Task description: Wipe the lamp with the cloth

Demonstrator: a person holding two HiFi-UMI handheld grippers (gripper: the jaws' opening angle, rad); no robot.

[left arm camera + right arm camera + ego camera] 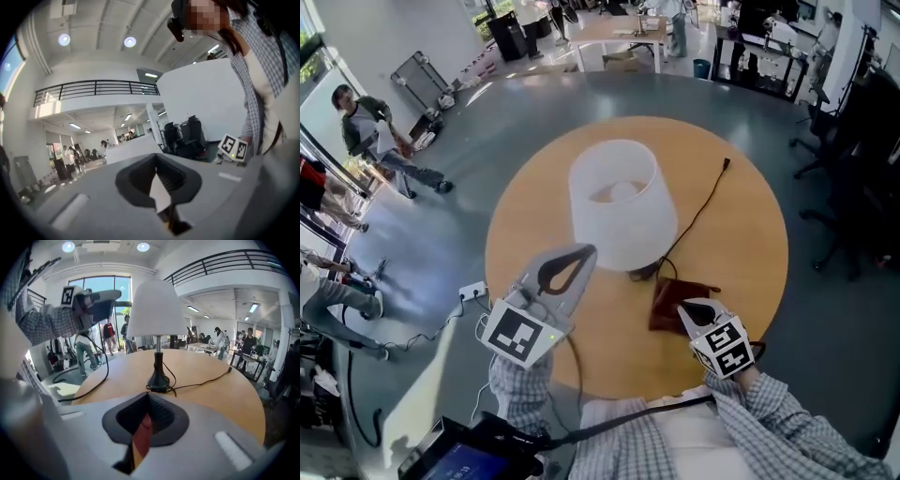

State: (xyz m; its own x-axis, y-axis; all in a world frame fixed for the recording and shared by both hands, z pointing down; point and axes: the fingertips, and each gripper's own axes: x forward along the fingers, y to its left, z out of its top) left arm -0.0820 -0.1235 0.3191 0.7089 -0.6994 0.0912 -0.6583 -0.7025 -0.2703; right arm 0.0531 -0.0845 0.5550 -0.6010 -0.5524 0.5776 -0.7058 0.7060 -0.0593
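Observation:
The lamp's white shade (619, 202) stands at the middle of the round wooden table (741, 253); its black base (158, 380) and shade (154, 308) rise ahead in the right gripper view. A dark red cloth (677, 300) lies crumpled in front of the lamp. My right gripper (692, 312) is at the cloth's right edge, shut on it; a red strip of cloth (140, 437) shows in the slit of the right gripper (147, 397). My left gripper (584, 251) is shut, its tip by the shade's lower left rim; whether it touches is unclear. A white sliver shows between the left gripper's (156, 159) jaws.
The lamp's black cord (698, 211) runs over the table to a loose plug (726, 164) at the far right. A white power strip (473, 292) lies on the floor at the left. People (370, 131) stand at the far left; office chairs (853, 141) at the right.

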